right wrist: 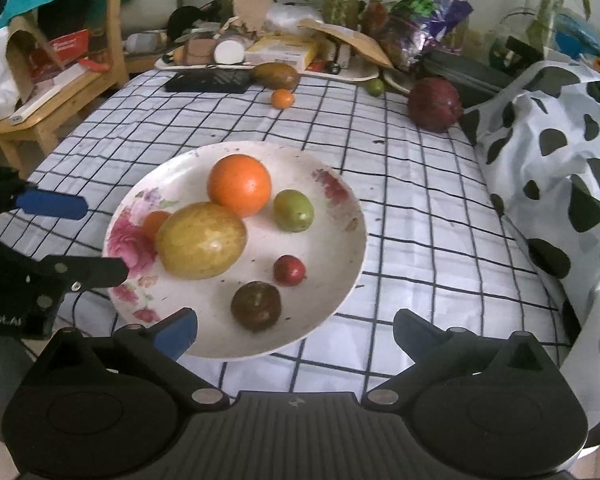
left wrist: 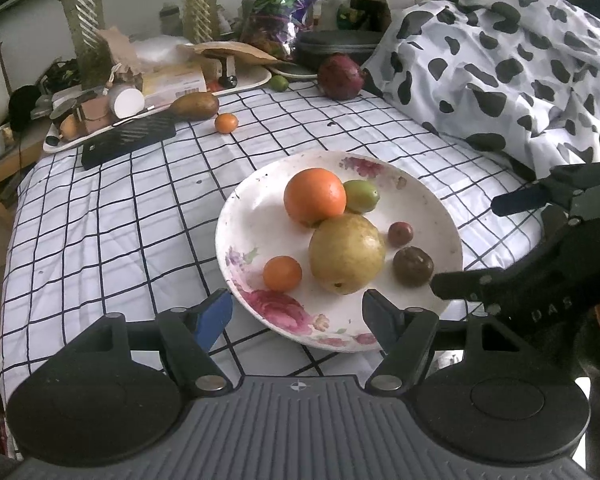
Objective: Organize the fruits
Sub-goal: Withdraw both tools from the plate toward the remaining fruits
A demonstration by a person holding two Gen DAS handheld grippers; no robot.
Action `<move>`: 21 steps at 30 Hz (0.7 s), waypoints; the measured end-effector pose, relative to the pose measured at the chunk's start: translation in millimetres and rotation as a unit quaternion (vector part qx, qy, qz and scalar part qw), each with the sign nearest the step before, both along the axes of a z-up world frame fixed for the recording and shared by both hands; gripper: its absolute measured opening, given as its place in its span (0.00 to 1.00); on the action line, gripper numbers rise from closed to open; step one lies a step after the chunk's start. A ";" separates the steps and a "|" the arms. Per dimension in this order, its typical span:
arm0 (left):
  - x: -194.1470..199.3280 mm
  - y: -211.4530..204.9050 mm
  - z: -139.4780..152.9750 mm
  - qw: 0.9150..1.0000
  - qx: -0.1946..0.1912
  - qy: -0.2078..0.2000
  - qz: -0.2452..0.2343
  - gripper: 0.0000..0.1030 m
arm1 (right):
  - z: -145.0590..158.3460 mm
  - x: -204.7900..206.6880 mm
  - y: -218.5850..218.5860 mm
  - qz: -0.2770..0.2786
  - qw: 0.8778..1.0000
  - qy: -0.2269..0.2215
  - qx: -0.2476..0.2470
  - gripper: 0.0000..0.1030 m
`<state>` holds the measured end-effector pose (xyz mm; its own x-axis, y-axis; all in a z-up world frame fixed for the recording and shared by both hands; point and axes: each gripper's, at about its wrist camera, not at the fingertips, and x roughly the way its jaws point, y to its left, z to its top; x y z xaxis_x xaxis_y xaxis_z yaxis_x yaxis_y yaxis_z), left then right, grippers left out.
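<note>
Fruit plate with a floral rim, resting on the checked tabletop, seen from both of my tools. On the plate lie a large orange, a yellow-green pear touching it, a green fruit just behind the orange, a small tangerine, a small red fruit and a dark brown round fruit, possibly a passion fruit, though the view is too soft to be sure.

My left tool stands open at the plate's near rim, its blue-padded fingers to either side of the rim and pressing on nothing. My right tool is spread wide with nothing between its fingers; the dark brown fruit lies just ahead of it on the plate. In the left wrist view the right tool enters from the right edge, its lower finger reaching over the plate's rim beside that fruit.

Still on the cloth, well apart from the plate: a second tangerine, a brown mango, a lime and a dark red pomegranate. A cow-patterned cloth lies heaped at the right.
</note>
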<state>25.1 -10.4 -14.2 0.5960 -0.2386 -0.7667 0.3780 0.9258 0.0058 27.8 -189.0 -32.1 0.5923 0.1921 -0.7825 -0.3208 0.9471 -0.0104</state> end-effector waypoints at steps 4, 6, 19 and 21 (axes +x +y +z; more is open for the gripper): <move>1.7 -2.1 1.4 1.000 -0.005 -0.001 -0.003 0.68 | 1.2 5.4 -5.0 -0.019 1.000 -0.003 0.004 1.00; 3.6 -2.5 1.6 1.000 -0.007 0.000 -0.003 0.68 | 2.3 7.7 -7.9 -0.028 1.000 -0.006 0.007 1.00; 28.4 2.0 15.3 0.999 -0.018 -0.048 -0.004 0.68 | 12.0 28.2 -21.4 -0.068 0.996 -0.051 0.010 1.00; 35.5 1.7 16.8 0.998 -0.021 -0.055 -0.005 0.68 | 14.4 34.1 -23.3 -0.062 0.996 -0.060 0.021 1.00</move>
<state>60.5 -8.8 2.5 0.6737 -0.2759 -0.6856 0.3873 0.9219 0.0097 62.0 -212.3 -17.7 0.7019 0.1428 -0.6978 -0.2009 0.9796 -0.0017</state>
